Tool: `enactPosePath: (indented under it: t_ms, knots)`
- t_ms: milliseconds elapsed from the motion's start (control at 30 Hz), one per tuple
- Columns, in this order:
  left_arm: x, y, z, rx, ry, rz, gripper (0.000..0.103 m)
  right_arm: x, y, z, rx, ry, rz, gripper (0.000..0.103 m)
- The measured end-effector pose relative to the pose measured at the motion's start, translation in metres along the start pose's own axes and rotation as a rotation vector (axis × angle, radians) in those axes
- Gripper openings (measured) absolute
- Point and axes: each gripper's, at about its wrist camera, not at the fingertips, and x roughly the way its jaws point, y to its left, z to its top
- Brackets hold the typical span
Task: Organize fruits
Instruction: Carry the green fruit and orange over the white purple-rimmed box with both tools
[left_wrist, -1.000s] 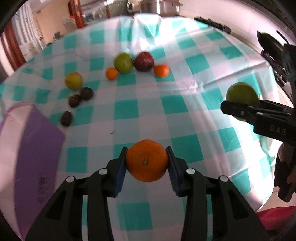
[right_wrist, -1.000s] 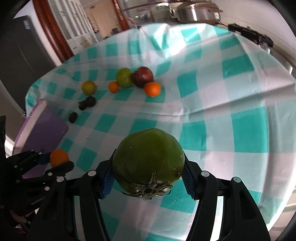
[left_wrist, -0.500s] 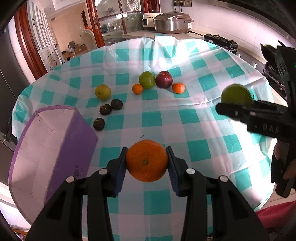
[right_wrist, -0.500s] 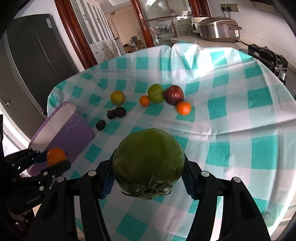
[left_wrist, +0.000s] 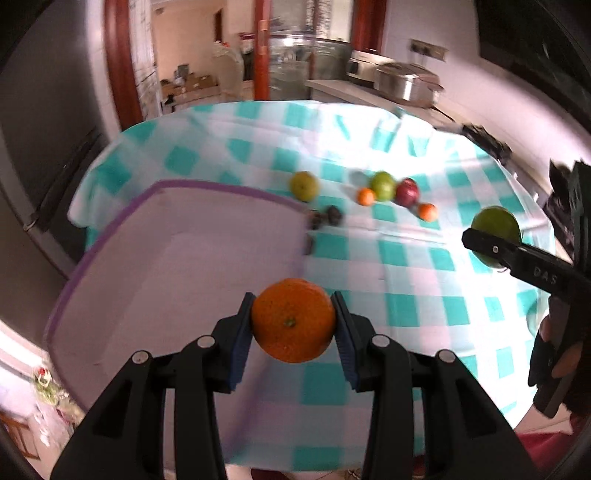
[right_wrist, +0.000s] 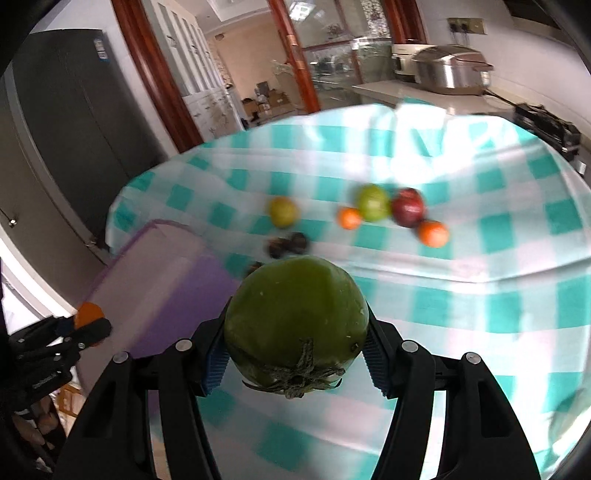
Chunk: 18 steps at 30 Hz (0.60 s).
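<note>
My left gripper (left_wrist: 293, 321) is shut on an orange (left_wrist: 293, 319) and holds it in the air over the right edge of a purple-rimmed box (left_wrist: 155, 266). My right gripper (right_wrist: 295, 328) is shut on a green tomato (right_wrist: 295, 314) above the checked tablecloth (right_wrist: 480, 314); it also shows in the left wrist view (left_wrist: 495, 225) at the right. The left gripper with its orange shows in the right wrist view (right_wrist: 88, 317) at the far left, beside the box (right_wrist: 162, 288).
Several fruits lie on the cloth at the back: a yellow-green one (left_wrist: 303, 185), a small orange (left_wrist: 366, 196), a green one (left_wrist: 383, 185), a red apple (left_wrist: 407, 192), another small orange (left_wrist: 427, 212) and dark ones (left_wrist: 327, 216). A steel cooker (left_wrist: 406, 85) stands on the counter behind.
Both grippers have risen and drawn back from the table with their fruit held. The left gripper has swung left, so the purple box now lies right under its orange.
</note>
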Motion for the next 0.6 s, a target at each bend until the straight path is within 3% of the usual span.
enactPosePath:
  t_ms: [233,367,600]
  knots:
    - [0.003,0.087,-0.006,-0.014,0.094,0.019,0.041,0.042,0.112,0.014,-0.03,0.049,0.059,0.061]
    - [0.009,0.122,-0.015,-0.029,0.158,0.03,0.041,0.077,0.161,0.014,-0.051,0.142,0.058,0.061]
    - [0.046,0.162,-0.02,-0.097,0.26,0.053,0.041,0.141,0.227,0.019,-0.201,0.341,-0.024,0.061]
